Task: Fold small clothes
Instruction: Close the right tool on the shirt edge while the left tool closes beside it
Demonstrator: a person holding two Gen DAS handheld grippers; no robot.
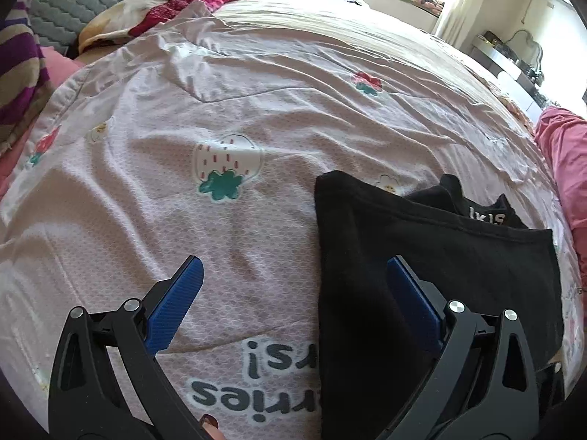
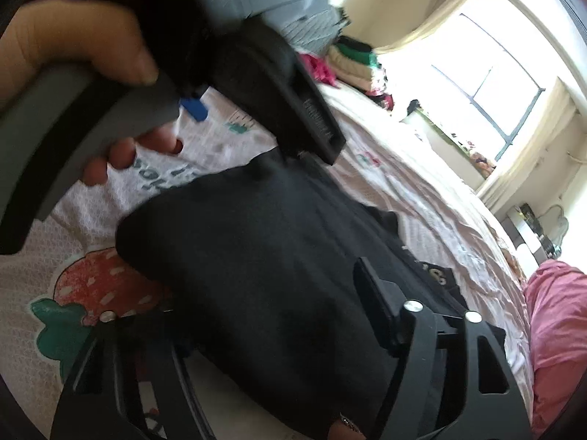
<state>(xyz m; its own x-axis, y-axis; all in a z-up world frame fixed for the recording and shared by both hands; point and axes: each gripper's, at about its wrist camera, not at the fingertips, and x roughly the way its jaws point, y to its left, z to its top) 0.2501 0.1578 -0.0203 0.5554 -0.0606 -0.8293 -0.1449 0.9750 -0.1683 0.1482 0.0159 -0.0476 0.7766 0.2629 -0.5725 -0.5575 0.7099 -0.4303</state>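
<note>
Bedsheet (image 1: 256, 220) lettering "ries", black garment (image 1: 422, 256) label unreadable

Matt black cloth garment (image 1: 422, 242) on textured pink printed bedspread (image 1: 220, 110); ribbed blue plastic pads (image 1: 176, 304).

The left gripper (image 1: 293, 278) hangs over the bed (image 1: 330, 47) with its jaws spread wide, nothing between them. Its blue pads (image 1: 176, 304) show clearly: one lies over the pale sheet (image 1: 146, 190), the other over the black garment (image 1: 458, 256). The garment lies flat at the right, white lettering at its far edge. A strawberry print (image 1: 227, 165) sits just left of it. A pink cloth (image 1: 565, 154) lies at the far right.
</note>
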